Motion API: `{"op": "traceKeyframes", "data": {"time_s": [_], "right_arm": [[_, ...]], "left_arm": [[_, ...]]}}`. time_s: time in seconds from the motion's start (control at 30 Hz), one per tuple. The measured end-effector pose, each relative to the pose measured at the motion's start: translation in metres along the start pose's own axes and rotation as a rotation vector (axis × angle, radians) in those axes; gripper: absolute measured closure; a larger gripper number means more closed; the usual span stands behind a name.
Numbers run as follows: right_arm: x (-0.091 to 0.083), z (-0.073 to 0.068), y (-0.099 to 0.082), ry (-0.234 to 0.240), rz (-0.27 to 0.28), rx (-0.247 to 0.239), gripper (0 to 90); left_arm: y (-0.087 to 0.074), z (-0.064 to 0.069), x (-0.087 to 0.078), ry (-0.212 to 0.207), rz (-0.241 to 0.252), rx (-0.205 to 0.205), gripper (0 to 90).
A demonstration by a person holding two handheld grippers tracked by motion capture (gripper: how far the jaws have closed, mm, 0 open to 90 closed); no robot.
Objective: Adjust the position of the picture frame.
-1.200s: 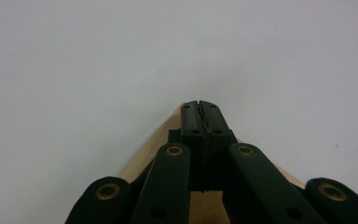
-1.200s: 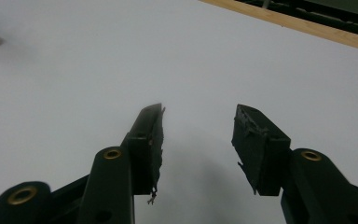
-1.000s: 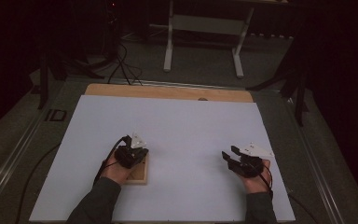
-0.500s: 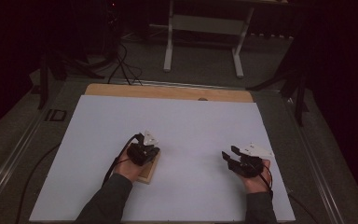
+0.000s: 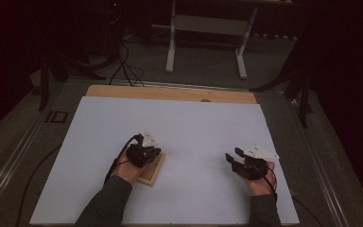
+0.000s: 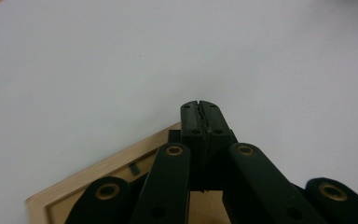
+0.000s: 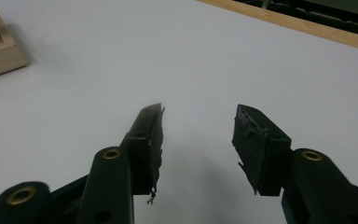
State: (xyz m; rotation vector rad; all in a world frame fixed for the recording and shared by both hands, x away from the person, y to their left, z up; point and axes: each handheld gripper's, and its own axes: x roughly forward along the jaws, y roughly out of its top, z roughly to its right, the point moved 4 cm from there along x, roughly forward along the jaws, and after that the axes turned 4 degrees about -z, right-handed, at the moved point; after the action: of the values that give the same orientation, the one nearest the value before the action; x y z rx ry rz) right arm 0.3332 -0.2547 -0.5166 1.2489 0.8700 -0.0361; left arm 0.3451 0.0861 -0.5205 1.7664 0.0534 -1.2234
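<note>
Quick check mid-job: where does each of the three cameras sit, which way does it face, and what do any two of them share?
High view: above the person's side, facing forward and down on the white table; both forearms, left gripper, right gripper.
Left gripper view: rides the left gripper, jaws shut, over the wooden tray.
Right gripper view: rides the right gripper, jaws open over bare table; tray corner upper left.
Shared: all three views show the wooden tray and the white table.

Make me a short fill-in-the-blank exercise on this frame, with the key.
1. The left gripper has its jaws ____.
2. It hovers over a shallow ____ tray.
3. The right gripper has its jaws ____, with nothing between them.
4. Tray and both hands are over a ____ sheet.

Missing words: shut; wooden; open; white
</note>
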Motion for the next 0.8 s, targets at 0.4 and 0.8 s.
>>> {"op": "traceKeyframes", "data": {"time_s": [0.4, 0.8], "right_arm": [[0.0, 0.0, 0.0, 0.001, -0.003, -0.004, 51.9], [0.001, -0.001, -0.001, 0.003, -0.007, -0.004, 51.9]], "left_arm": [[-0.024, -0.021, -0.024, 0.024, 0.024, -0.06, 89.6], [-0.053, -0.029, -0.041, 0.045, 0.014, -0.089, 89.6]]}}
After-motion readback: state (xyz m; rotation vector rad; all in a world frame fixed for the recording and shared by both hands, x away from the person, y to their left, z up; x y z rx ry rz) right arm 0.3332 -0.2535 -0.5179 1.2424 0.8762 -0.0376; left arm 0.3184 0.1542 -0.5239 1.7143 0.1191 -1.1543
